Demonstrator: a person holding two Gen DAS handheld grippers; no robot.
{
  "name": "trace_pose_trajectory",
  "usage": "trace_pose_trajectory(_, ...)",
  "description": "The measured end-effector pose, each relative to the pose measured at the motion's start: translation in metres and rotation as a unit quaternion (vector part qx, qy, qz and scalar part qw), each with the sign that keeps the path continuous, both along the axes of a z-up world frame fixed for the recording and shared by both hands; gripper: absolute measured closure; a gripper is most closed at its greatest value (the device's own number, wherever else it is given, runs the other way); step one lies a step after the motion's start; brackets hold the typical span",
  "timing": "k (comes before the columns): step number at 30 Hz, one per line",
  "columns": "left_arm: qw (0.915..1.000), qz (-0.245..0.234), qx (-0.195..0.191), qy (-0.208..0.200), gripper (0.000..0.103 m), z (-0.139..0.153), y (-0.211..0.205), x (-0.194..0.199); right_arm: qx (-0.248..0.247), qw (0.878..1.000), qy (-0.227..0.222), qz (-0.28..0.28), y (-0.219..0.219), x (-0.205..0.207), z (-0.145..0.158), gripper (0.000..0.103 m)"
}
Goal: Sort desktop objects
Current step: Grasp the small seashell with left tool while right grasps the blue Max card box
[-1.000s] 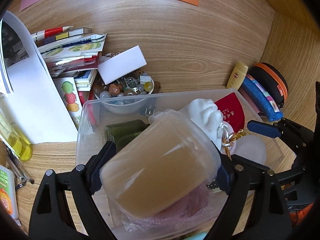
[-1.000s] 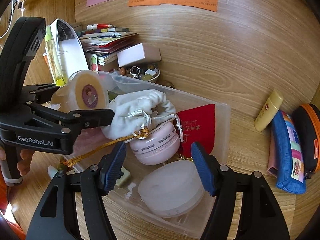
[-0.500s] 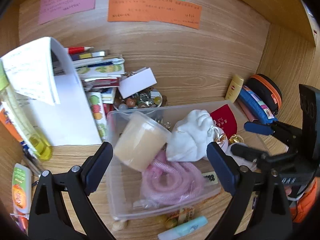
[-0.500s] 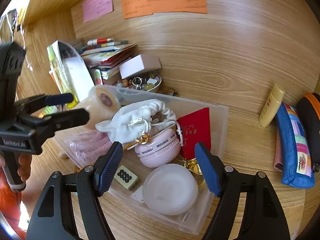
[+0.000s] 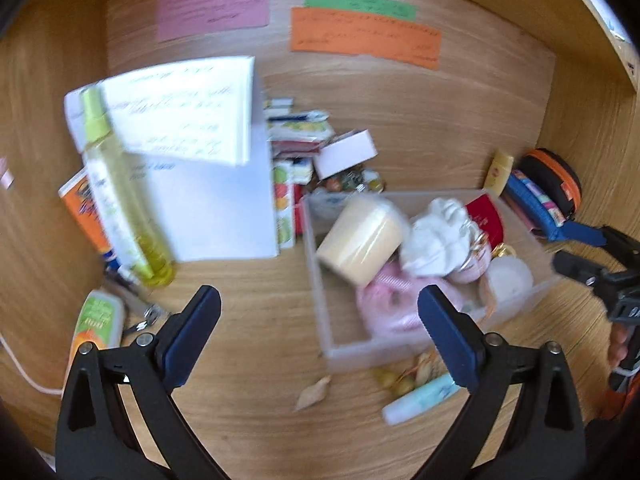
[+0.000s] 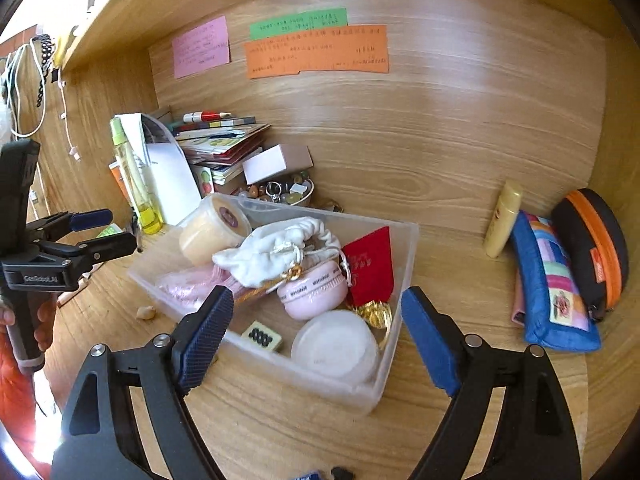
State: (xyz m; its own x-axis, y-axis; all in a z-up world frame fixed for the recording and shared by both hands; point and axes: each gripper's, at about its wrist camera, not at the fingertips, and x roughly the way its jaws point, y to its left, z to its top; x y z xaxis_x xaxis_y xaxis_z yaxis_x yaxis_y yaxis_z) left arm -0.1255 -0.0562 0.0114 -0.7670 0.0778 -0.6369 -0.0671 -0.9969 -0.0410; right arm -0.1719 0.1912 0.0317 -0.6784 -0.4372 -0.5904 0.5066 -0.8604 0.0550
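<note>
Now both the left gripper (image 5: 318, 324) and right gripper (image 6: 318, 334) wide open, empty, above the clear bin (image 6: 394, 364).

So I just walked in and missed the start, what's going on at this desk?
A person is sorting desk clutter into a clear bin. Both hand-held grippers, left and right, are open and empty. A cream jar lies in the bin with a white pouch and pink case. A tube and bottle remain outside.
</note>
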Motion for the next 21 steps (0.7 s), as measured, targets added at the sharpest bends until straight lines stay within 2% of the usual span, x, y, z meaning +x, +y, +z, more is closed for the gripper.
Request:
trace_pose_trajectory(8,0.9992,0.022,-0.009,-0.033,0.003,-0.025,-0.024,0.02,0.015,0.999,-0.008,-0.028,0.015,0.021,-0.009,0.019)
trace_pose_trajectory(16,0.9963,0.026,-0.007,-0.082,0.003,-0.061,-0.035,0.019,0.042,0.996,-0.051,-0.059,0.033,0.051,-0.042,0.019)
trace_pose_trajectory(21,0.9954,0.021,-0.012,-0.093,0.003,-0.074,-0.032,0.019,0.047,0.993,-0.078,-0.068,0.043,0.067,-0.062,0.019)
